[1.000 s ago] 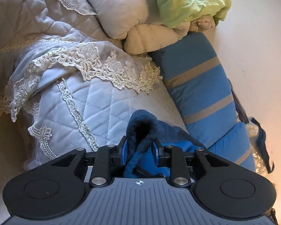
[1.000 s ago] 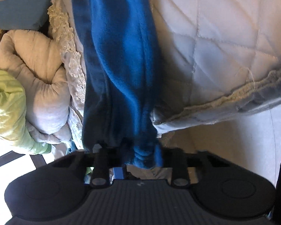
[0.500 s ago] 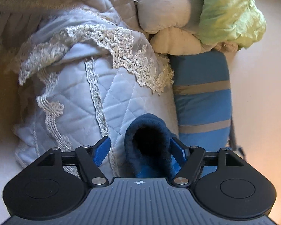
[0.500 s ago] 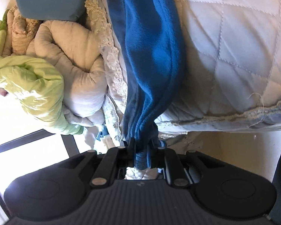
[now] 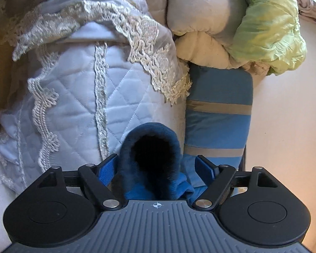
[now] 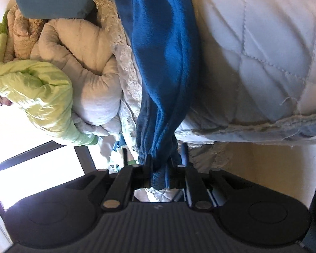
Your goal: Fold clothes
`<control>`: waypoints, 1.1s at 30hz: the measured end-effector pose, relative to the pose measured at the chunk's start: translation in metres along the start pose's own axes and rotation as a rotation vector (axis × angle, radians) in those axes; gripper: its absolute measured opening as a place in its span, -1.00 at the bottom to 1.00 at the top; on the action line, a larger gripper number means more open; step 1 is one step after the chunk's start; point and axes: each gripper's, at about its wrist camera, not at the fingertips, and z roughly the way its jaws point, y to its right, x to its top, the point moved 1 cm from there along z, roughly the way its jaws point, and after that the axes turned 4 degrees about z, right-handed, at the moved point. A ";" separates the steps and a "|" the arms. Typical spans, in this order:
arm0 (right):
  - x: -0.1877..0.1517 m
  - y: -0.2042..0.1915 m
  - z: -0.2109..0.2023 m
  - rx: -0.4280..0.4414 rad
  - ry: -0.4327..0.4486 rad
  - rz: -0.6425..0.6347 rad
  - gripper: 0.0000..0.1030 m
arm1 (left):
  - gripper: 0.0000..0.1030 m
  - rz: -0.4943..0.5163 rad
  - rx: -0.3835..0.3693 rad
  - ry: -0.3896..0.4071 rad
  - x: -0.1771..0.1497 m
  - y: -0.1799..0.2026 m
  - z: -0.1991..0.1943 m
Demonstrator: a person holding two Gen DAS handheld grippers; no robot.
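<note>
A quilt point(image 5: 78, 97) with lace trim point(image 5: 149, 48) spreads ahead and left of the left gripper. A striped blue cushion point(image 5: 219, 97) lies ahead to its right, touching the quilt's edge. Beyond the cushion sit a cream comforter point(image 5: 202, 21) and a green bundle point(image 5: 269, 27), pressed together.

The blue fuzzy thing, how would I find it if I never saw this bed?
Find the pale quilted bedspread with lace trim. A long strip of fleece, the blue garment, lies across it, one end pinched in the right tongs. It is the only dark, fuzzy cloth; the striped cushion beside it is smooth.
</note>
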 end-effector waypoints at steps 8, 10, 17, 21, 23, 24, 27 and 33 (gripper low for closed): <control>0.001 0.003 -0.001 0.011 0.006 -0.015 -0.78 | -0.38 0.018 0.031 -0.009 -0.001 0.002 0.000; 0.000 0.002 -0.001 0.007 0.009 -0.025 -0.78 | -0.48 0.026 0.039 -0.006 -0.001 0.002 -0.001; -0.005 0.003 -0.002 -0.023 0.033 -0.065 -0.78 | -0.69 0.105 0.069 -0.001 -0.001 0.012 0.000; -0.013 -0.005 -0.002 -0.072 0.054 -0.131 -0.62 | -0.70 0.170 0.088 -0.010 0.005 0.021 -0.003; -0.017 -0.014 -0.004 -0.100 0.035 -0.182 0.04 | -0.70 0.200 0.092 -0.012 0.011 0.027 -0.006; -0.018 -0.021 -0.008 -0.100 0.024 -0.211 0.47 | -0.70 0.217 0.094 -0.011 0.015 0.031 -0.008; -0.019 -0.041 -0.029 -0.085 0.021 -0.287 0.77 | -0.71 0.256 0.108 -0.006 0.027 0.042 -0.011; 0.007 -0.079 -0.088 -0.119 0.123 -0.394 0.88 | -0.71 0.317 0.146 -0.019 0.051 0.058 -0.008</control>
